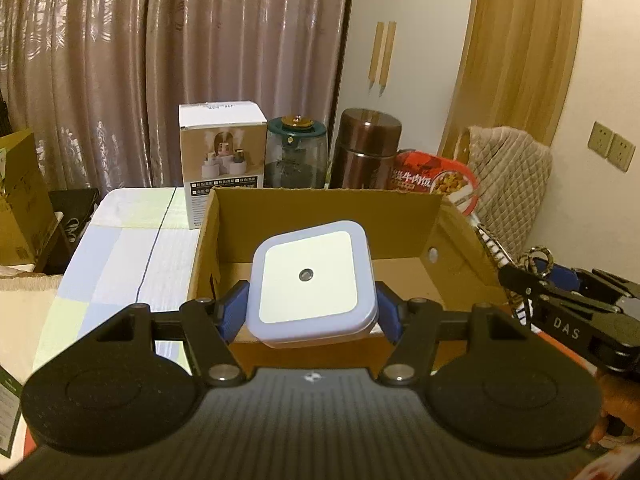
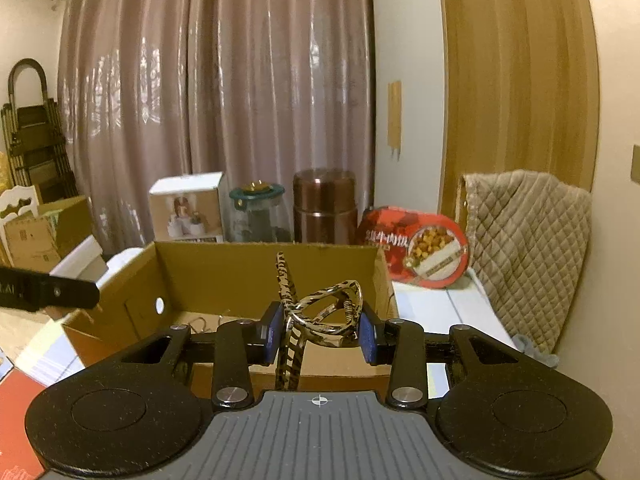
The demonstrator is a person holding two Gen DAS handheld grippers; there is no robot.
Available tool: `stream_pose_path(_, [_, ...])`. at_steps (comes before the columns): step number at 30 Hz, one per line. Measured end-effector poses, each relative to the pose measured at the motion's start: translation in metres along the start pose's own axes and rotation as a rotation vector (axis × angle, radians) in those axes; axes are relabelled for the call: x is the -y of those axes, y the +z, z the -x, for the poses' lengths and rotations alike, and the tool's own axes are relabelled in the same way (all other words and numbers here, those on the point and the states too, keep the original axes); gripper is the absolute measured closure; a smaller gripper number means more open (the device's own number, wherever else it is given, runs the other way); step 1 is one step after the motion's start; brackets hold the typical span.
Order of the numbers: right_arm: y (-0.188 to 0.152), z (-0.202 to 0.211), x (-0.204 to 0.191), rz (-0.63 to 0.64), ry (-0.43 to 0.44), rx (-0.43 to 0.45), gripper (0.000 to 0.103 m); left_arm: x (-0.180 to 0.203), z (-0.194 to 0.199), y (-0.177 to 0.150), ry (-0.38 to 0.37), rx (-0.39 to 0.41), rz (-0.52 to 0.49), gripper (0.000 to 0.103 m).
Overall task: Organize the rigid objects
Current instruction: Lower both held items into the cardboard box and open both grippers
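My left gripper (image 1: 312, 312) clamps the square night light (image 1: 310, 280) by its smooth, light, stiff sides. My right gripper (image 2: 318, 330) pinches a leopard-print hair claw (image 2: 320, 316), springy and brittle, over the cardboard box (image 2: 224, 276).

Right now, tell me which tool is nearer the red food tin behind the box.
Right. The right tool, shut on the leopard-print hair clip, sits toward the red tin side of the cardboard box; the left tool, holding the square night light, is farther across.
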State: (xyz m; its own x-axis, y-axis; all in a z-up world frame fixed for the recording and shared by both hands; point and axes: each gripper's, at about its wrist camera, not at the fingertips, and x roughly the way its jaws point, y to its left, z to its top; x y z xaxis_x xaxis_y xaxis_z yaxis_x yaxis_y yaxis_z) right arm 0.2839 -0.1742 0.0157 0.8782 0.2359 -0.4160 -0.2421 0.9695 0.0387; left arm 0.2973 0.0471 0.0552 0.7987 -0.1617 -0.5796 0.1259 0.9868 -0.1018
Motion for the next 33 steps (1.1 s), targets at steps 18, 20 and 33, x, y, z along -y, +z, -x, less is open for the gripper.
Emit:
stream_pose_path(18, [-0.001, -0.034, 0.005, 0.01, 0.022, -0.036, 0.067, -0.015, -0.054, 0.0, 0.012, -0.092, -0.006, 0.042])
stream_pose_path(20, [-0.002, -0.035, 0.006, 0.005, 0.02, -0.039, 0.067, -0.014, -0.055, -0.001, 0.011, -0.094, -0.009, 0.042])
stream_pose_path(33, [-0.002, -0.035, 0.007, -0.003, 0.028, -0.04, 0.067, -0.019, -0.041, -0.001, 0.048, -0.055, 0.003, 0.03])
